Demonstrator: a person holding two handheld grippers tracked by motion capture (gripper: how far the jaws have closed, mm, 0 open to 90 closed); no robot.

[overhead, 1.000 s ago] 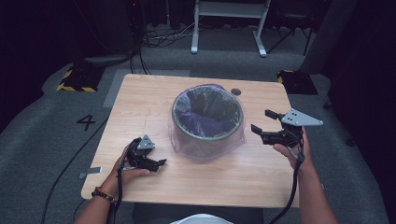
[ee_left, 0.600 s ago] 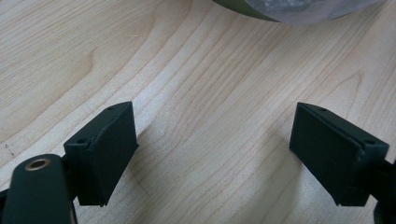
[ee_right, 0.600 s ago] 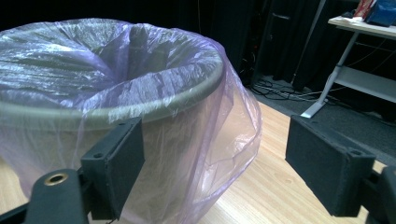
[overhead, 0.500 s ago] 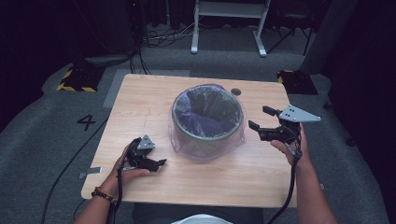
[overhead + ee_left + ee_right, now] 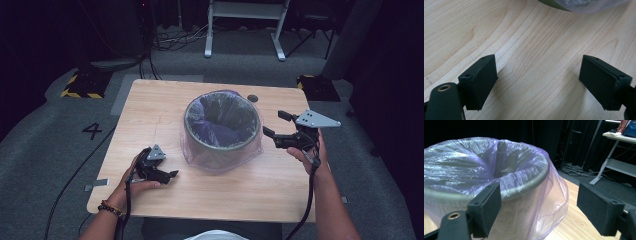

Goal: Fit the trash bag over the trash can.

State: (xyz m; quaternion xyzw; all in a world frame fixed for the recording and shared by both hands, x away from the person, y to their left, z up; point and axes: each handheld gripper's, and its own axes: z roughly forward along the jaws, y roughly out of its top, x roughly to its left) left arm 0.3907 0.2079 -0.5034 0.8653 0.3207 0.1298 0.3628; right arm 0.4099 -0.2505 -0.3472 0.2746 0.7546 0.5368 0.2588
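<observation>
- Meanwhile, nearest the person, the left gripper (image 5: 159, 169) rests on the pale wood-grain counter (image 5: 150, 115), exactly where it lay a second ago; its flat black fingers (image 5: 482, 80) are spread with nothing between them.
- Further in, the right gripper (image 5: 276, 125) has crept leftward toward the bin (image 5: 221, 125) over the last second, fingers (image 5: 489, 202) released and empty, one of them just short of the rim.
- That approach likely means it is about to pinch the bag's (image 5: 544, 195) overhang.
- At mid-counter stands the round bin, with a grey-green rim and a thin, crinkly, translucent purple bag draped over the rim and down the outside.
- Beyond it, a small dark disc (image 5: 252, 98) sits flush in the counter.
</observation>
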